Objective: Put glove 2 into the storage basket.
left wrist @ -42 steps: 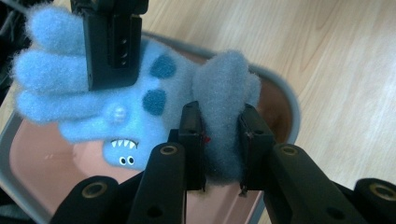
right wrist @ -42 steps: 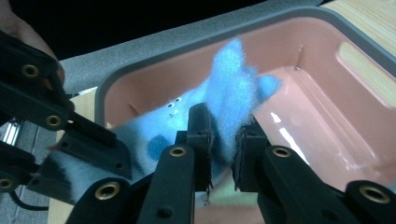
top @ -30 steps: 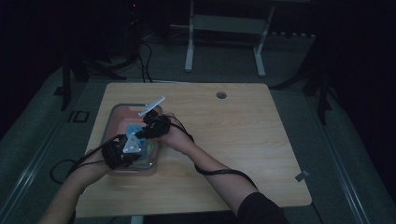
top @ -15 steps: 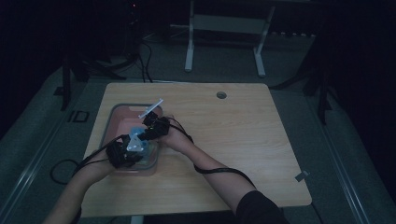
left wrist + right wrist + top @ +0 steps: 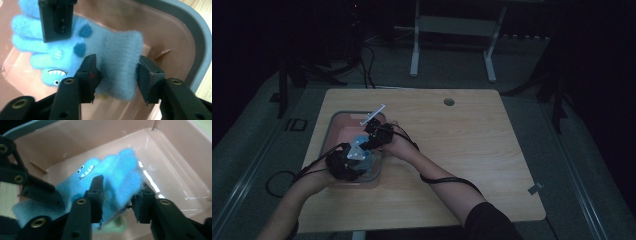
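Two claws, left [image 5: 116,75] and right [image 5: 120,196], straddle a blue glove [image 5: 82,52] over the pink bin [image 5: 343,127], jaws just opening, seemingly releasing it at the bench's [image 5: 472,150] nine o'clock.

You are looking at a fuzzy light-blue glove [image 5: 117,57] showing dark-blue spots and a toothy face, inside a pink tub [image 5: 175,32] rimmed grey.

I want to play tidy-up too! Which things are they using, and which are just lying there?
In use:
fuzzy blue glove
pink tub
left gripper, jaws just opening, glove cuff between them
right gripper, jaws just opening, glove's finger end between them

Just lying about:
small brown stick in the tub
wooden table
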`<state>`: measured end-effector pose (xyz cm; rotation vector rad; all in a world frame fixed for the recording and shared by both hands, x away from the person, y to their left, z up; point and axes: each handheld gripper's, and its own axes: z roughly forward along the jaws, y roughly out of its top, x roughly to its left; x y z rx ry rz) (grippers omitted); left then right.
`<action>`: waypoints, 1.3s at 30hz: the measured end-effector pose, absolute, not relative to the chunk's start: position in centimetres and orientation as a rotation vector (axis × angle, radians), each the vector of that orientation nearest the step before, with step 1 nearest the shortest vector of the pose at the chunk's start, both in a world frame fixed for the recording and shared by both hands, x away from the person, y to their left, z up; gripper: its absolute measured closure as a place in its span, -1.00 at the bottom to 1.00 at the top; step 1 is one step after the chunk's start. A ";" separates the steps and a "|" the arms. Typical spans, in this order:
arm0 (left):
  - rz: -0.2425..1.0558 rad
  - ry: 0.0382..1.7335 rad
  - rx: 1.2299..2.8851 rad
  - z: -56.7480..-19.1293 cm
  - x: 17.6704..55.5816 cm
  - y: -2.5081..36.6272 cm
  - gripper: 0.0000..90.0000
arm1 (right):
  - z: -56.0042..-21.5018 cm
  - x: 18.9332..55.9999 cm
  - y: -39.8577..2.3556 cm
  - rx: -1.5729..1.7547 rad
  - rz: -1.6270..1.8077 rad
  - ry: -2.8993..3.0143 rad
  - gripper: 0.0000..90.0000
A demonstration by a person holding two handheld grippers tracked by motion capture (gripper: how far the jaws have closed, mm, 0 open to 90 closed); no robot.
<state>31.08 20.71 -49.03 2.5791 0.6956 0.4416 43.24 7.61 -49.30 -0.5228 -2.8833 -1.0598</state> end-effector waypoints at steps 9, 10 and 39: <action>0.486 0.747 2.508 -47.4 30.7 20.6 -0.05 | -47.4 43.3 6.5 -0.535 -1.168 -2.898 0.08; 0.485 0.757 2.494 -47.1 30.7 20.6 -0.10 | -47.1 43.2 6.3 -0.533 -1.169 -2.898 0.08; 0.395 0.712 2.331 -45.1 30.7 15.6 -0.73 | -46.7 40.4 -1.4 -0.419 -1.253 -2.819 -0.68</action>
